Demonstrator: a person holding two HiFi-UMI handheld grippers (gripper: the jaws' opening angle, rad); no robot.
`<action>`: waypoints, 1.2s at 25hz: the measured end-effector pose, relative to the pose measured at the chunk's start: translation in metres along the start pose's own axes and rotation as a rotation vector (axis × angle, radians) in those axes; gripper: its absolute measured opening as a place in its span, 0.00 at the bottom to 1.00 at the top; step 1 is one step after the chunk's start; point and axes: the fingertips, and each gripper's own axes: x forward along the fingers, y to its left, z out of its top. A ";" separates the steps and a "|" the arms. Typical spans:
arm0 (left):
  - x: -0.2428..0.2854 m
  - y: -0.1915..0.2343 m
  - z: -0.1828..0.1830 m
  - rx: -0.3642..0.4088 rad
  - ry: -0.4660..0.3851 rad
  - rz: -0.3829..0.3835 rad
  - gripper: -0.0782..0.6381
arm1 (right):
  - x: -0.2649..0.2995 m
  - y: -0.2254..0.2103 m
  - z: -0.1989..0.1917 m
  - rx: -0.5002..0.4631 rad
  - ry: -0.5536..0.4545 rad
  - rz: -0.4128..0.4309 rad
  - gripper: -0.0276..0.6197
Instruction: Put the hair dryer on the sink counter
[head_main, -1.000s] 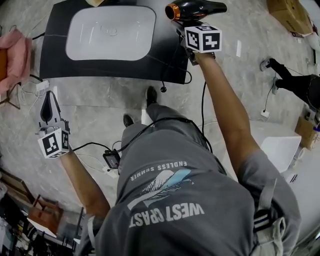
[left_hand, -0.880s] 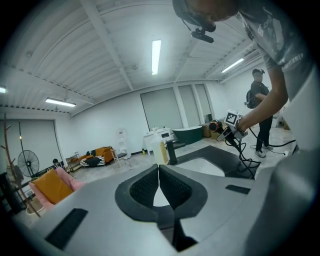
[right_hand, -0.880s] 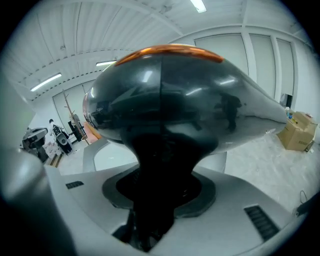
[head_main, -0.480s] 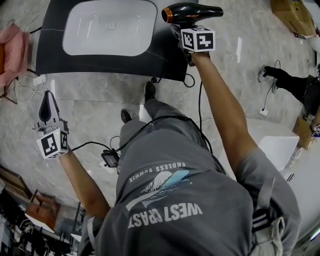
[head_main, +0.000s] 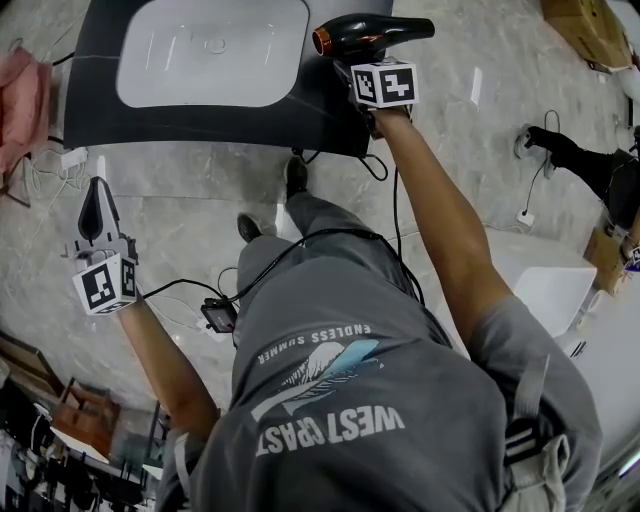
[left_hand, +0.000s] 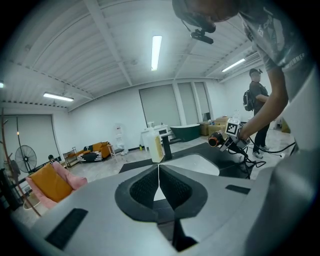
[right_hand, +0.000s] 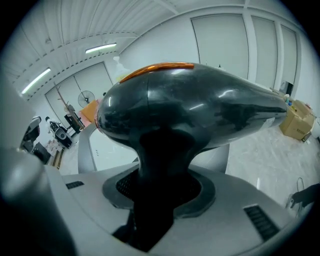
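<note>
A glossy black hair dryer (head_main: 372, 33) with an orange nozzle ring is held by its handle in my right gripper (head_main: 362, 66), which is shut on it. The dryer hangs over the right end of the black sink counter (head_main: 100, 80), its nozzle pointing left. In the right gripper view the dryer body (right_hand: 190, 107) fills the frame, its handle between the jaws. My left gripper (head_main: 95, 215) hangs over the floor at the left, away from the counter, shut with nothing in it; the left gripper (left_hand: 158, 184) shows its pads touching.
A white basin (head_main: 212, 50) is set into the counter. A soap bottle (left_hand: 156, 146) and a black tap (left_hand: 166, 147) stand at its back. The dryer's black cord (head_main: 395, 215) trails down to the floor. A pink chair (head_main: 22, 100) stands left; cardboard boxes (head_main: 585, 30) lie at the right.
My right gripper has carried the hair dryer lower and a little left, toward the counter's right end. The left gripper has stayed nearly in place.
</note>
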 end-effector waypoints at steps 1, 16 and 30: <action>0.000 -0.001 -0.001 -0.002 0.001 -0.001 0.14 | 0.001 0.001 -0.004 0.000 0.011 0.001 0.31; 0.002 0.000 -0.019 -0.016 0.022 -0.017 0.14 | 0.023 0.020 -0.047 0.000 0.154 0.031 0.32; 0.000 0.002 -0.030 -0.046 0.022 -0.020 0.14 | 0.026 0.022 -0.049 -0.069 0.216 -0.039 0.34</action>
